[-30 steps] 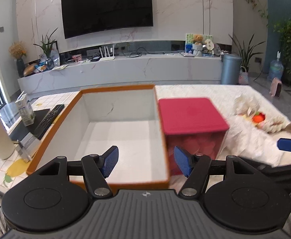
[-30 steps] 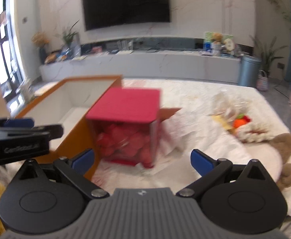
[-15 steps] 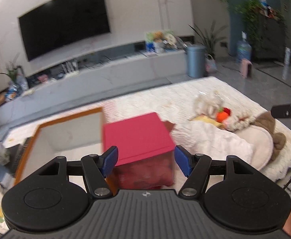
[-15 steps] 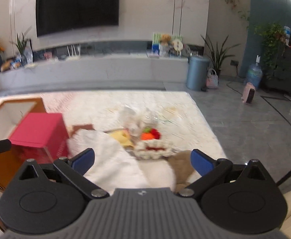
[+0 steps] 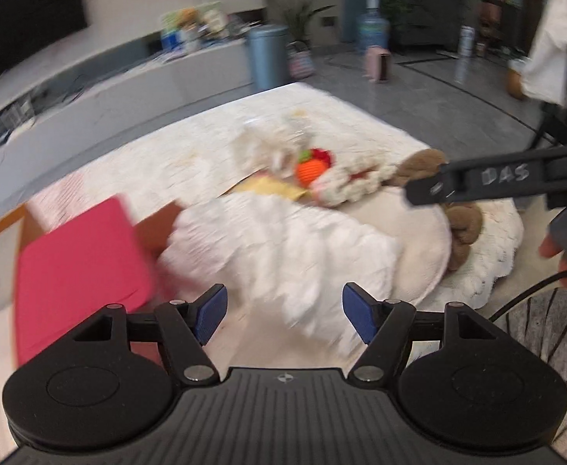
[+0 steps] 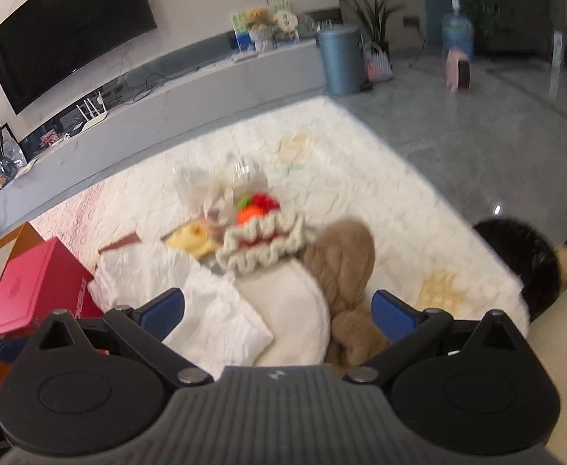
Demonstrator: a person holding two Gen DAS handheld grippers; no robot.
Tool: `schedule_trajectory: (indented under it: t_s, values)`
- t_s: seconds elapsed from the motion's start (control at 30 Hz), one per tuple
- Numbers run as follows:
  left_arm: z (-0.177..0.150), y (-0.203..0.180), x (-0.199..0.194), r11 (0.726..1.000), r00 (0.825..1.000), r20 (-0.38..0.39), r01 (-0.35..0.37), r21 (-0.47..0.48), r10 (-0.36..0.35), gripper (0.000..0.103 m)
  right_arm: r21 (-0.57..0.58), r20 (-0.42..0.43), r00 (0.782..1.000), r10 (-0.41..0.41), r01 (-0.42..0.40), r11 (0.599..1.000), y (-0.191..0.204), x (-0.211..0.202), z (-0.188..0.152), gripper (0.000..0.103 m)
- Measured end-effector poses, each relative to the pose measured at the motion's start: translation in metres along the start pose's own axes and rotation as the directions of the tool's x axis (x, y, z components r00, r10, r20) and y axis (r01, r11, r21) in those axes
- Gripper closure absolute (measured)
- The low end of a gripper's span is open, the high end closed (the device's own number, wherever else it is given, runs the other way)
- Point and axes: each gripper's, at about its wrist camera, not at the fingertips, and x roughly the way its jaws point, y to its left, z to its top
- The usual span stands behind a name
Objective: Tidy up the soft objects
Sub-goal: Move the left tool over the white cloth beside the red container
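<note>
A white textured rug [image 6: 361, 162] covers the floor and carries everything, its far edge running along the long grey TV console [image 6: 190, 77] and its right edge meeting bare grey floor. At the rug's left edge stands a white storage box with an orange rim [image 6: 19, 232], and just beside it a red lidded box [image 6: 35, 283] whose lid looks flat and closed. The soft objects lie bunched near the middle of the rug: a crumpled white cloth [image 5: 283, 248] nearest the red box, a round cream cushion [image 6: 287, 302] touching it on the right, and a brown plush toy [image 6: 345, 259] draped along the cushion's right side. Behind these sits a cream ruffled knit piece with red inside [image 6: 264, 244], then a small orange knitted ball [image 5: 310, 172] beside a red knit bit [image 6: 264, 201], a yellow flat item [image 6: 190, 238] and crinkled clear wrapping [image 6: 221, 182]; motion blur hides finer detail. The left gripper [image 5: 283, 312] hangs above the white cloth with its blue pads spread apart and nothing between them. The right gripper [image 6: 277, 310] is likewise spread wide and empty, poised over the cushion and the plush toy.
</note>
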Motion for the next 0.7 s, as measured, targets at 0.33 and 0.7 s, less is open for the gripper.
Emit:
schedule_trajectory:
  t_s: [0.33, 0.7]
  values:
    - [0.003, -0.056, 0.052, 0.918, 0.991, -0.041, 0.133, 0.374, -0.126, 0.017, 0.18, 0.031, 0.998, 0.046, -0.051, 0.982, -0.045, 0.003, -0.007, 0.003]
    - [0.0, -0.043, 0.099, 0.927, 0.992, -0.11, 0.091, 0.364, -0.054, 0.029, 0.213, 0.061, 0.995, 0.076, -0.088, 0.973, -0.054, 0.001, -0.007, 0.003]
